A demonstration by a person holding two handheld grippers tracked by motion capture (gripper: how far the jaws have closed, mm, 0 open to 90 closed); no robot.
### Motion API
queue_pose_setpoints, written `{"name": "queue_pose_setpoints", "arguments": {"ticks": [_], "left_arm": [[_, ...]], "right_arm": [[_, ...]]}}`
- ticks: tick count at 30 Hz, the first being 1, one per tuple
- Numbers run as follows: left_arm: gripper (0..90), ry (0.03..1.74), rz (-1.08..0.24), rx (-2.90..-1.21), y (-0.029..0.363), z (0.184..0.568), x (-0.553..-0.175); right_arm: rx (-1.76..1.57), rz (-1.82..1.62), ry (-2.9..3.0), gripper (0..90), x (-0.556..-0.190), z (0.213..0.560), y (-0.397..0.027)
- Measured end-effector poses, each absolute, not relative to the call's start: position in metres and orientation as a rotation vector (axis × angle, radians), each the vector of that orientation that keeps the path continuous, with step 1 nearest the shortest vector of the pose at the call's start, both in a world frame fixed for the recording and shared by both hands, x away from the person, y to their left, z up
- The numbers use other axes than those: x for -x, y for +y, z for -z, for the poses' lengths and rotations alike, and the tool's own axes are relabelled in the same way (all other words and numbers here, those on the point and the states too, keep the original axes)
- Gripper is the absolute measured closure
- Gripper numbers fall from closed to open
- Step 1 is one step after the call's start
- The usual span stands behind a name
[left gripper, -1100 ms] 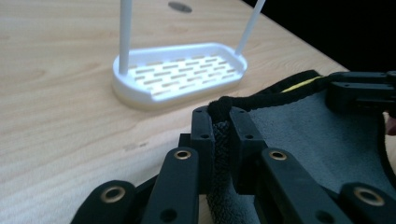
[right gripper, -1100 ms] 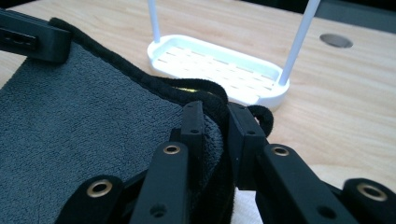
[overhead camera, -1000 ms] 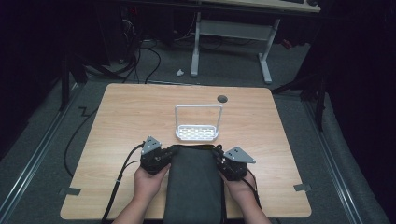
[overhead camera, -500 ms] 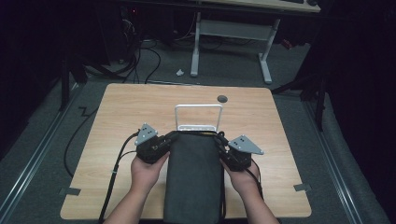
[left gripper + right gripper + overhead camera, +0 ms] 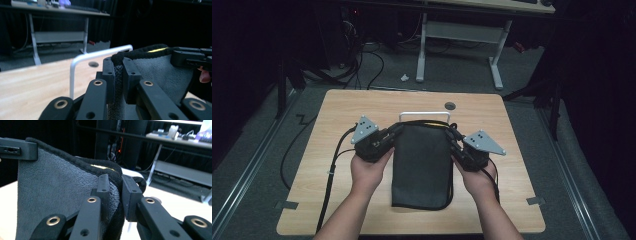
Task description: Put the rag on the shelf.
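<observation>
Hanging lengthwise, towel (image 5: 422, 165) gripped at top corners

The white bent-tube wire rack (image 5: 427, 115) stands at centre frame; bare wooden counter (image 5: 342, 110) lies open on both sides.

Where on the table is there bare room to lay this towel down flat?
Bare wood lies on the table left of the left claw, and right of the right claw toward the right edge. The far strip beside the round hole is free too. The middle is crowded: the dark towel hangs there with the white rack just behind.
</observation>
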State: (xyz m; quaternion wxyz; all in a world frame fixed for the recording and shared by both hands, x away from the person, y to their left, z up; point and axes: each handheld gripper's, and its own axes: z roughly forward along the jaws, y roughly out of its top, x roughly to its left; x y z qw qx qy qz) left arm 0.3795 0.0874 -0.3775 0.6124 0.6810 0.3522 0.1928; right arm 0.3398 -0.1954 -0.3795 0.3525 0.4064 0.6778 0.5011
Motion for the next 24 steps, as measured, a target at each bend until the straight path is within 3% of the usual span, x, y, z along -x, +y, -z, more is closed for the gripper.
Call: {"name": "queue_pose_setpoints", "arguments": {"ticks": [24], "left_arm": [[82.1, 0.707, -0.537, -1.507, 0.080, 0.313, -0.398]], "right_arm": [[-0.995, -1.360, 1.624, 78.6, -0.359, 0.315, -0.202]]}}
